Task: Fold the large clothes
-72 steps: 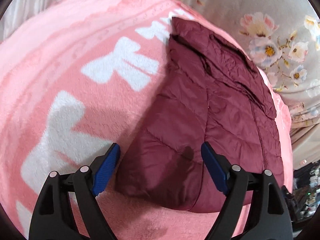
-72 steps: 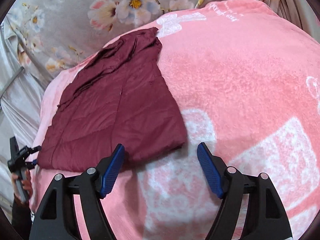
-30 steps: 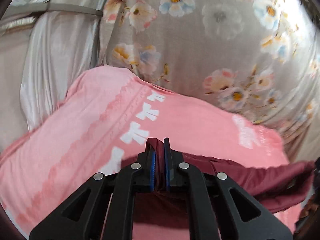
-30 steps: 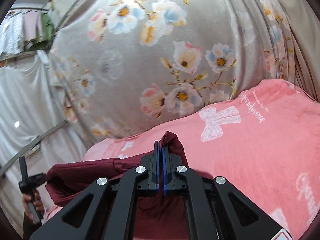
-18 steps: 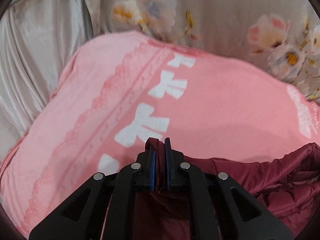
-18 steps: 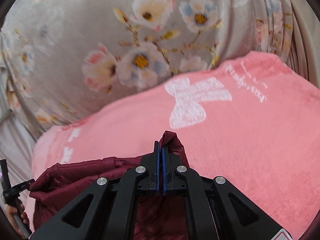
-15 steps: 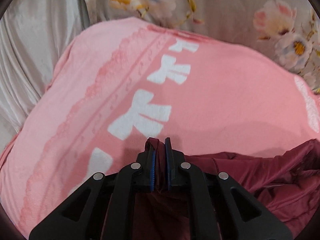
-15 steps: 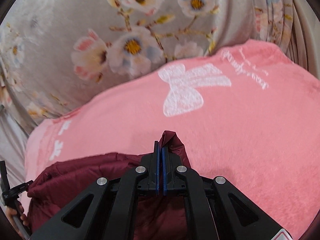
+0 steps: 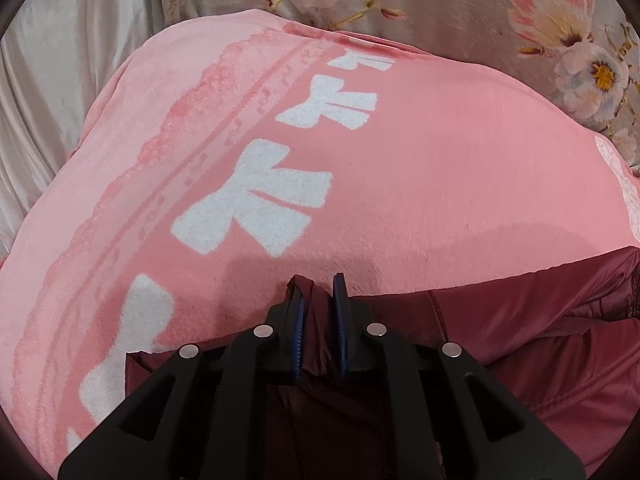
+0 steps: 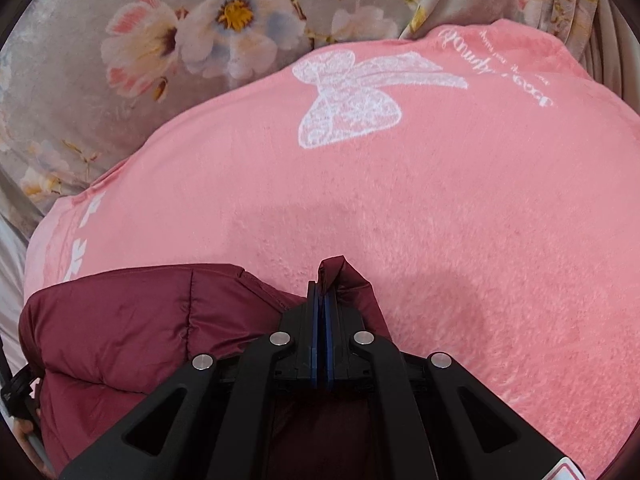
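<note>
Left gripper (image 9: 318, 300) clenched on corner of maroon jacket (image 9: 520, 320), lower centre of frame. Right gripper (image 10: 322, 296) pinching other corner (image 10: 336, 270). Jacket bunched over pink blanket (image 10: 460, 200), lower frame.

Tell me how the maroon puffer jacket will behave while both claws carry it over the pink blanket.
Probably floppy: the maroon puffer jacket sags between the left claw and right claw. Likely light, being puffy and quilted. Its shiny shell may slip on the pink blanket.
</note>
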Demonstrator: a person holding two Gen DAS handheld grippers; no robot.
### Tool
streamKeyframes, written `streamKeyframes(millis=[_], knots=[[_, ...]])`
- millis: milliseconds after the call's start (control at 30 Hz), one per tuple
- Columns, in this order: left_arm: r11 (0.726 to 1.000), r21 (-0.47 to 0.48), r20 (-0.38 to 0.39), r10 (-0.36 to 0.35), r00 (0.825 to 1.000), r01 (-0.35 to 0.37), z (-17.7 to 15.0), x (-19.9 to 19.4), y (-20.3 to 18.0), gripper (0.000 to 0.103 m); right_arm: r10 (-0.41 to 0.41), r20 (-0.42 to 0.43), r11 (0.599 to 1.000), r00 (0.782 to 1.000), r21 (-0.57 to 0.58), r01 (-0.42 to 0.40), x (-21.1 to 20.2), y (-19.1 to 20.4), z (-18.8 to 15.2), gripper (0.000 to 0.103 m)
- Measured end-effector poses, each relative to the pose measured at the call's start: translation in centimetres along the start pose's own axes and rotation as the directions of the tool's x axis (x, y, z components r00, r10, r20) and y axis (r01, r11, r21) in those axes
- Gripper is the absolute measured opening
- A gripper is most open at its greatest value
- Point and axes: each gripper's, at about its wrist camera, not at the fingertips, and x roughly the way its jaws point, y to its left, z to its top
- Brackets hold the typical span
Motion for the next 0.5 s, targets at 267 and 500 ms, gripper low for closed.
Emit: streamKeyframes(millis=[267,500], knots=[[0.992,-0.092,0.047,-0.077,0.996,0.081,2.0,-5.3,4.8,0.074,0.056,0.162,0.998,0.985,0.01,-0.058,-7.0,-0.2,0.6,0.042],[0.997,-0.065,0.243,-0.014,0.97,0.031,4.7,-14.0,4.7,0.093,0.222,0.037,0.933,0.974,-0.298,-0.201,-8.4,12.0,-1.2,0.047]])
